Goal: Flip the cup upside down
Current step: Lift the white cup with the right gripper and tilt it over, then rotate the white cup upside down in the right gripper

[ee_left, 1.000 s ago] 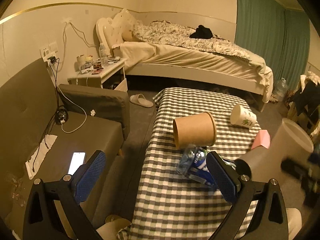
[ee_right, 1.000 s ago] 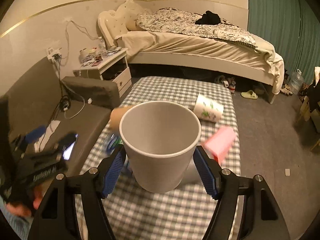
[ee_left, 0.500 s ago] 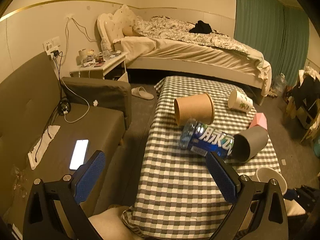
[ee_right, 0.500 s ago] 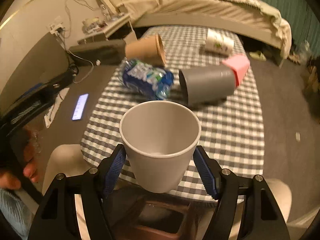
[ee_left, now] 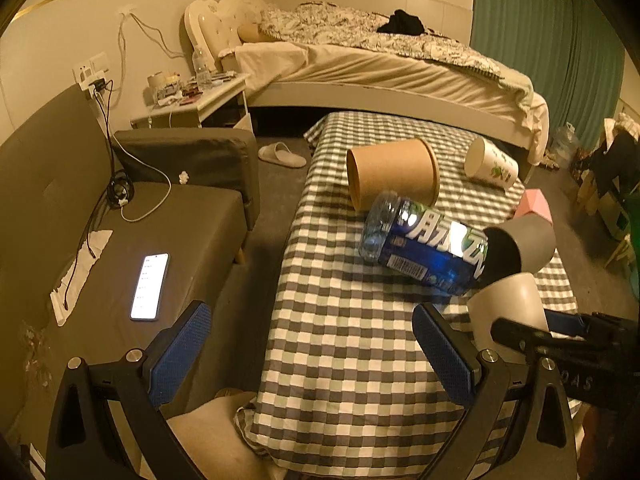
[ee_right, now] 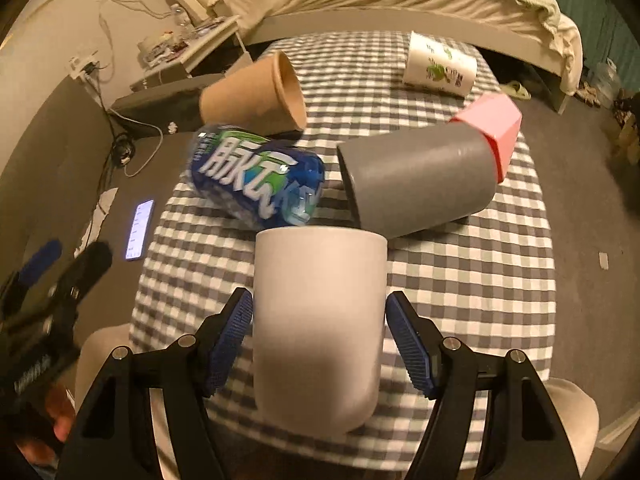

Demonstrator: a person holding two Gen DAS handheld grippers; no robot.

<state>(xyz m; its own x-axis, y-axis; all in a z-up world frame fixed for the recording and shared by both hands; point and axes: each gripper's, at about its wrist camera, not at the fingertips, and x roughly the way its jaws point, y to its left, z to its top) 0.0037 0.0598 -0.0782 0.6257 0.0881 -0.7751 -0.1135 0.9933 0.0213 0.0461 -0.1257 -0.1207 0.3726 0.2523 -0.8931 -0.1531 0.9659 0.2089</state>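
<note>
My right gripper (ee_right: 320, 340) is shut on a plain white cup (ee_right: 318, 320). The cup is turned over, its rim pointing away from me and down toward the checked tablecloth (ee_right: 460, 280), its rounded base toward the camera. In the left wrist view the same white cup (ee_left: 508, 304) stands mouth down at the table's near right, with the right gripper's black body beside it. My left gripper (ee_left: 312, 348) is open and empty, above the table's near left edge.
On the table lie a grey cup (ee_right: 420, 184), a blue-labelled water bottle (ee_right: 256, 180), a brown paper cup (ee_right: 256, 96), a printed white paper cup (ee_right: 440, 66) and a pink box (ee_right: 496, 124). A sofa with a lit phone (ee_left: 150, 286) stands left; a bed stands behind.
My right gripper has turned the white cup from mouth-up to mouth-down and lowered it toward the tablecloth near the grey cup. The left gripper has drawn back a little and stays open.
</note>
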